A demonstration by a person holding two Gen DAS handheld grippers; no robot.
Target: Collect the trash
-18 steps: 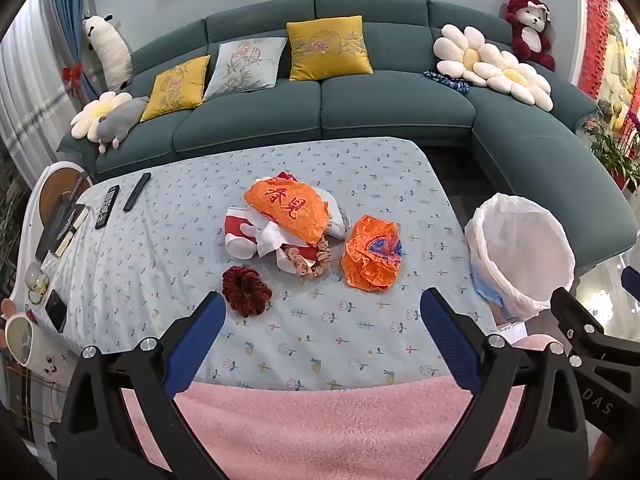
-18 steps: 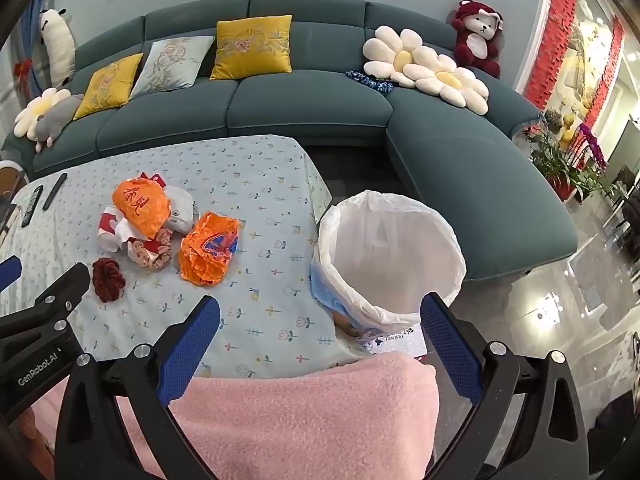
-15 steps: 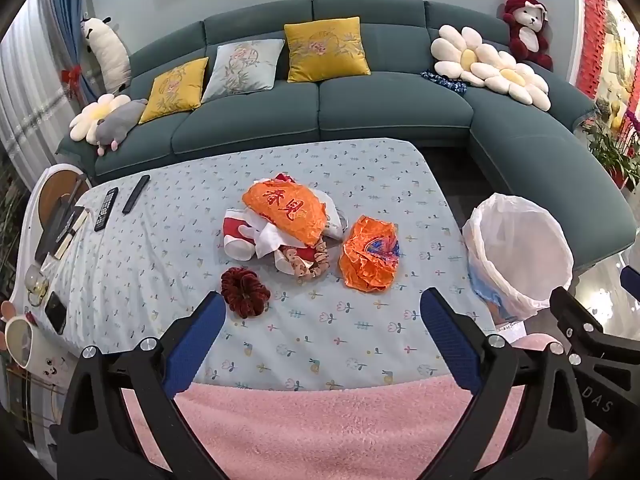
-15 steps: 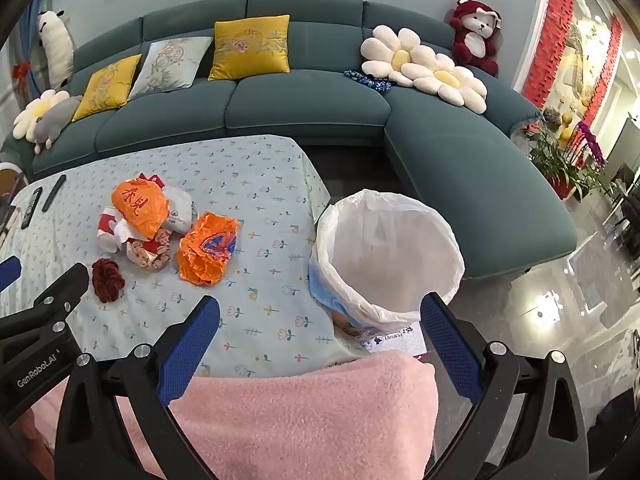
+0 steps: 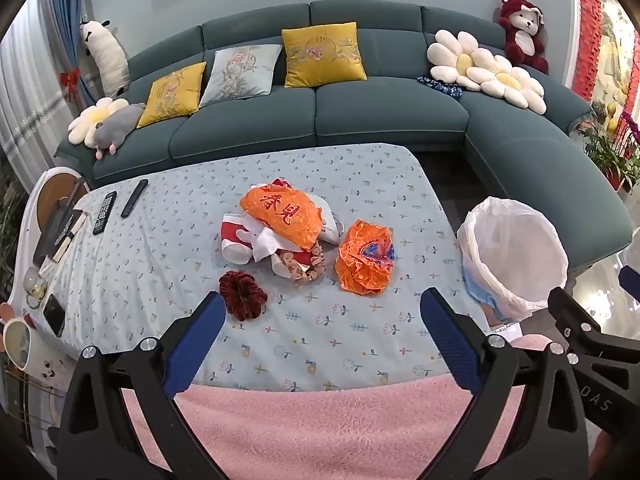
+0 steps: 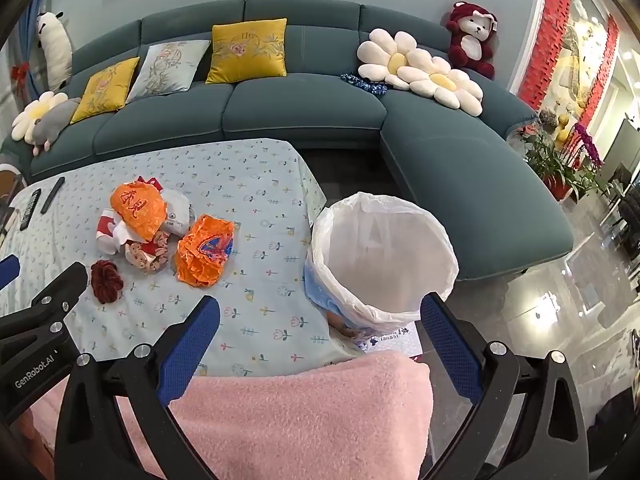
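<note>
You're at the start: both grippers, left [image 5: 320, 320] and right [image 6: 320, 322], hover with fingers spread, empty. Next, reach for the wrapper [image 5: 365, 256], then the bin [image 6: 384, 256].

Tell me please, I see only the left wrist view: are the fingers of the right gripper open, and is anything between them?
Observer: The right gripper is open. Its blue fingers stand wide apart and nothing is between them.
Operator: Thank you. In my view I cannot see the bottom of the bin well. Is there trash in it?
Observer: The right wrist view looks further down into the white-lined bin, and I see no trash in the part that shows.
</note>
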